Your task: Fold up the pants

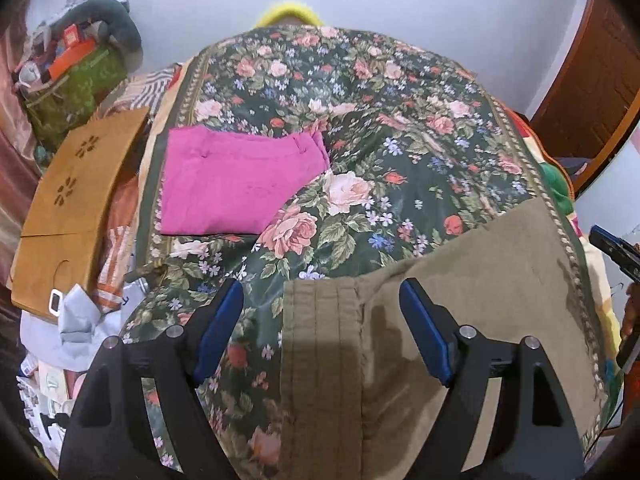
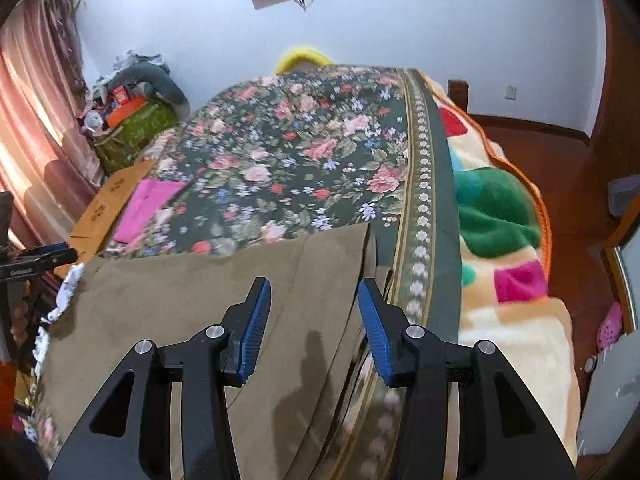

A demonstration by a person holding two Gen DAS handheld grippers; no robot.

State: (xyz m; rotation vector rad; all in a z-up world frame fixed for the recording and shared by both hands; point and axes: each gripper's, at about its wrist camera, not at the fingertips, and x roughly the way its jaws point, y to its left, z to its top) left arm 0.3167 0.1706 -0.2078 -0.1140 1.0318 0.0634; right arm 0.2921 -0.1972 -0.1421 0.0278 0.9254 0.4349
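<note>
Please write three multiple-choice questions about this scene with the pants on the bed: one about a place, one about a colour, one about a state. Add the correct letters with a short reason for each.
1. Where do the pink pants lie?
A. on the floral bedspread
B. on the floor
C. on a chair

2. What colour are the pants nearest the grippers?
A. blue
B. olive
C. white

3. How does the left gripper stand?
A. shut on cloth
B. open, holding nothing
C. shut on nothing

Answers: 1 A, they rest folded on the bedspread. 2 B, the olive pants lie under both grippers. 3 B, its fingers are wide apart above the cloth.
</note>
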